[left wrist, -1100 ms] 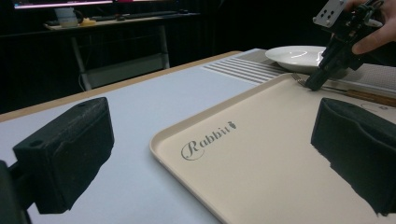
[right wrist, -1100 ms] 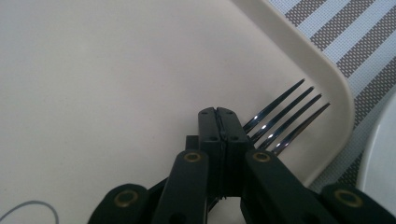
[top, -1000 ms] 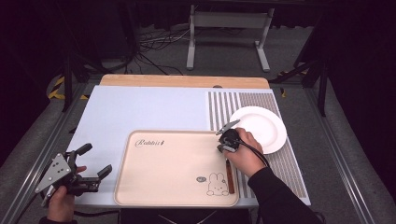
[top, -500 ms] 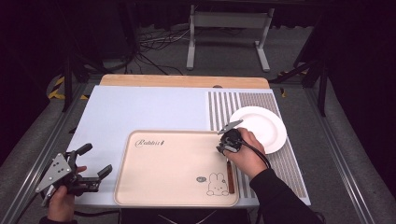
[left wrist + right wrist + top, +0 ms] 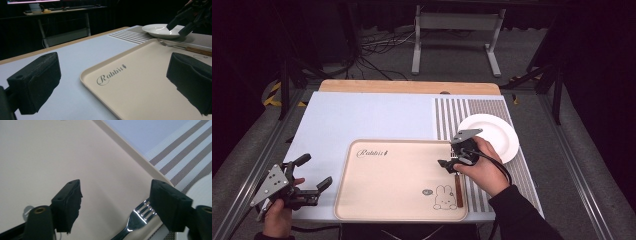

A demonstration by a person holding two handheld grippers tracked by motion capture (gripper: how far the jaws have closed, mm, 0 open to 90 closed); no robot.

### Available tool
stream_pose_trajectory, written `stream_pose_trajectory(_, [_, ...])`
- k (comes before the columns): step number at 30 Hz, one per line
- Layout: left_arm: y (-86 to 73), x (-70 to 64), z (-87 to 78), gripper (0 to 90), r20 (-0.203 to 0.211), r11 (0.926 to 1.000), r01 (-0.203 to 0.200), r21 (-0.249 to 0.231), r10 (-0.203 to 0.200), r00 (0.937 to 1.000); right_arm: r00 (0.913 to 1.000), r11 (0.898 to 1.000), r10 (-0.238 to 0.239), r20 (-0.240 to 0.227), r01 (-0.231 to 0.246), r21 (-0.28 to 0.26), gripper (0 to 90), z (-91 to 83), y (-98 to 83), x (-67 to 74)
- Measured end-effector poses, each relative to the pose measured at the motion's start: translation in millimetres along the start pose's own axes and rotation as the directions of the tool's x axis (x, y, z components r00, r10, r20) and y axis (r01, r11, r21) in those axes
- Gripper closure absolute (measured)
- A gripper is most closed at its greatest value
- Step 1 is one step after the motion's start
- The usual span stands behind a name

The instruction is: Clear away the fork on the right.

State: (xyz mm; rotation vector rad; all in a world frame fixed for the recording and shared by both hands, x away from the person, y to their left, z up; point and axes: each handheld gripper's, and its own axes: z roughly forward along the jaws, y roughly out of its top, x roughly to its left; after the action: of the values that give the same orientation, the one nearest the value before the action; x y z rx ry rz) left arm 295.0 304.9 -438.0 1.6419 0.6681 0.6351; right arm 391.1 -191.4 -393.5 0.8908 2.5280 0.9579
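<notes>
The right gripper (image 5: 449,165) hovers over the tray's (image 5: 387,200) right edge, fingers wide, its hand hiding part of the fork (image 5: 136,218) lying there. The left gripper (image 5: 314,172), fingers wide, empty, hangs off the surface's (image 5: 362,115) near-left corner.

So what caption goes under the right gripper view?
Open right gripper over a cream tray, fork beside it.

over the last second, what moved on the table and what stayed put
The right gripper slid left from the plate's edge to over the tray's right rim, open above the fork, nothing held. The left gripper, plate, fork and tray stayed put.
</notes>
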Motion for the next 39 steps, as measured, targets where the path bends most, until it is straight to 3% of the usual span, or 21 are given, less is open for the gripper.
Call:
stream_pose_trajectory(3, [0.2,-0.2,0.1,0.0,0.003,1.0,-0.004,0.006,0.004,1.0,0.9991,0.997,-0.041,-0.005,0.041,-0.065,22.2,-11.7,-3.5,-2.0])
stream_pose_trajectory(10, [0.1,-0.6,0.6,0.0,0.0,1.0,-0.002,0.005,0.002,1.0,0.9992,0.982,-0.037,-0.015,0.033,-0.185,17.5,-33.5,-15.2,-9.3])
stream_pose_trajectory(16, [-0.1,-1.0,1.2,0.0,-0.002,1.0,-0.001,0.004,0.001,1.0,0.9998,0.957,-0.02,0.005,0.02,-0.291,15.9,-50.3,-30.2,-17.2])
stream_pose_trajectory(19, [0.1,-0.7,1.4,0.0,0.0,1.0,-0.003,0.008,0.003,1.0,1.0,0.937,0.004,0.006,-0.001,-0.35,10.8,-57.1,-38.7,-21.5])
stream_pose_trajectory(20, [0.1,-0.7,1.4,0.0,0.0,1.0,-0.003,0.008,0.003,1.0,1.0,0.937,0.004,0.006,-0.001,-0.35,10.8,-57.1,-38.7,-21.5])
stream_pose_trajectory(21, [0.5,-0.4,1.9,0.0,-0.002,1.0,-0.001,0.001,0.001,1.0,0.9999,0.922,0.009,0.01,-0.005,-0.386,9.6,-61.1,-44.1,-23.8])
stream_pose_trajectory(23, [0.7,-0.1,2.1,0.0,-0.001,1.0,-0.002,0.001,0.002,1.0,0.9999,0.909,0.012,0.01,-0.007,-0.417,8.7,-64.5,-48.9,-25.3])
stream_pose_trajectory(24, [0.7,-0.2,2.6,0.0,-0.004,1.0,0.002,-0.003,-0.002,1.0,0.9999,0.909,0.012,0.01,-0.007,-0.417,8.7,-64.5,-48.9,-25.3])
stream_pose_trajectory(25, [0.7,0.4,2.8,0.0,-0.002,1.0,0.003,0.002,-0.003,1.0,0.9998,0.891,0.011,0.018,-0.002,-0.454,7.8,-69.4,-55.2,-26.4])
stream_pose_trajectory(26, [0.6,0.5,2.9,0.0,-0.002,1.0,0.003,0.003,-0.003,1.0,0.9997,0.883,0.012,0.022,0.0,-0.47,7.7,-71.3,-57.9,-26.8])
stream_pose_trajectory(28, [0.6,0.5,3.0,0.0,-0.002,1.0,0.002,0.003,-0.002,1.0,0.9997,0.878,0.013,0.022,-0.001,-0.479,7.7,-72.8,-59.9,-27.1])
stream_pose_trajectory(34, [1.0,0.5,2.4,0.0,-0.005,1.0,0.004,0.001,-0.004,1.0,0.9977,0.831,0.052,0.044,-0.019,-0.555,6.1,-82.6,-80.9,-32.3])
stream_pose_trajectory(35, [1.0,0.5,2.4,0.0,-0.006,1.0,0.004,0.001,-0.004,1.0,0.9977,0.831,0.052,0.044,-0.019,-0.555,6.1,-82.6,-80.9,-32.3])
stream_pose_trajectory(36, [1.0,0.5,2.3,0.0,-0.007,1.0,0.005,0.0,-0.005,1.0,0.9975,0.825,0.056,0.043,-0.022,-0.565,6.1,-83.2,-83.1,-33.1])
stream_pose_trajectory(39, [1.0,0.8,2.1,0.0,-0.008,1.0,0.003,0.001,-0.003,1.0,0.9963,0.798,0.075,0.043,-0.034,-0.602,5.5,-87.5,-96.1,-36.5])
